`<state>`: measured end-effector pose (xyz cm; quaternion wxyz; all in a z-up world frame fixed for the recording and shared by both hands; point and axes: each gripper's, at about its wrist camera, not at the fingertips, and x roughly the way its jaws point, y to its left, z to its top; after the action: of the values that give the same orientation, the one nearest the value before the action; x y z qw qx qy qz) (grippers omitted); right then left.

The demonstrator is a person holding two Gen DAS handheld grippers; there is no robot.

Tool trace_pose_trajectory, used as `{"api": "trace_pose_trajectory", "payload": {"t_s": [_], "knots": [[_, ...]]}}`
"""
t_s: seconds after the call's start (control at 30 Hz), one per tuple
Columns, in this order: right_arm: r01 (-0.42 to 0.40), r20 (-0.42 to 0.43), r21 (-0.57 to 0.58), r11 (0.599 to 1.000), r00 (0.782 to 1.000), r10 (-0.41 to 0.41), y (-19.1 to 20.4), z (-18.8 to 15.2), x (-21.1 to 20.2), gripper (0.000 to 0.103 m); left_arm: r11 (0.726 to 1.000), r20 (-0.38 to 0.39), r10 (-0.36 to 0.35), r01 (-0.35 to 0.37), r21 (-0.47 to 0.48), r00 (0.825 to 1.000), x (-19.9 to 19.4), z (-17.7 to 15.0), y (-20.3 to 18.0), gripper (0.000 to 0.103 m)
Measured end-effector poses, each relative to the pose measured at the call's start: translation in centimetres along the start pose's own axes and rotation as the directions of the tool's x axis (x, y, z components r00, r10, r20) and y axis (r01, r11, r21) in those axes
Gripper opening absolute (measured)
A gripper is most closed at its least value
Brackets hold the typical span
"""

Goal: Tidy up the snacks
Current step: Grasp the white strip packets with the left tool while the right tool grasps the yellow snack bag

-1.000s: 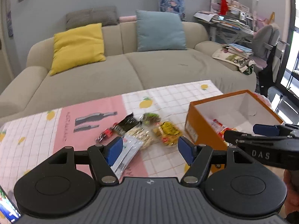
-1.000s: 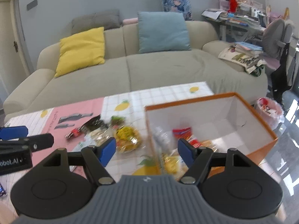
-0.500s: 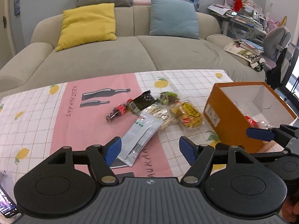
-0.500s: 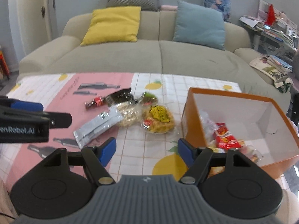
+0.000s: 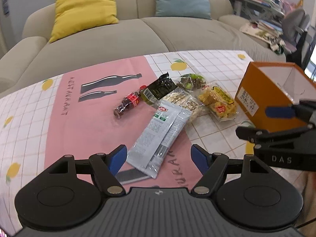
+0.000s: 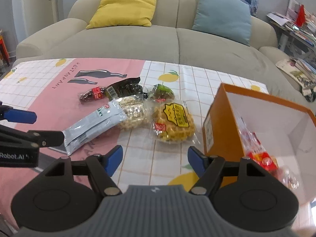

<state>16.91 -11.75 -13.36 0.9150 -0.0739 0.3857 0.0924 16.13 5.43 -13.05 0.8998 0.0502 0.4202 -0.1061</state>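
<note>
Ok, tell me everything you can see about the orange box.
The orange box looks like cardboard: orange outside, white inside, no lid on it. It stands upright on the checked tablecloth, right of the loose snack pile. A white printed label sits on its near side. Inside lie a red packet and clear wrappers. Neither hand-held gripper touches it.

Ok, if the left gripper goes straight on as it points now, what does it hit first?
Most likely the grey-blue sachets, lying between the open left gripper fingers' line; depth is hard to judge.
</note>
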Motion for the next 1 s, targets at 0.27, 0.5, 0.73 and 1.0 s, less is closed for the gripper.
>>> {"api": "trace_pose_trajectory", "payload": {"t_s": [0.27,0.5,0.73,1.0], "knots": [[0.021,-0.002,-0.138,0.99,1.0,-0.021,0.4,1.6,4.4,0.071,0.991,-0.051,-0.032,0.038,0.127,0.998,4.5,0.8,-0.1,0.086],[0.047,-0.031,-0.224,0.973,0.998,-0.056,0.5,2.4,8.3,0.071,0.984,-0.092,-0.033,0.049,0.172,0.995,7.6,1.6,0.1,0.086],[0.054,-0.035,-0.286,0.957,0.997,-0.067,0.9,2.4,10.4,0.071,0.981,-0.134,-0.036,0.061,0.186,0.99,9.8,2.1,-0.1,0.086],[0.088,-0.036,-0.294,0.952,0.994,-0.103,0.7,1.8,11.5,0.066,0.99,-0.144,-0.039,0.059,0.132,0.989,10.3,2.1,-0.3,0.079]]}}
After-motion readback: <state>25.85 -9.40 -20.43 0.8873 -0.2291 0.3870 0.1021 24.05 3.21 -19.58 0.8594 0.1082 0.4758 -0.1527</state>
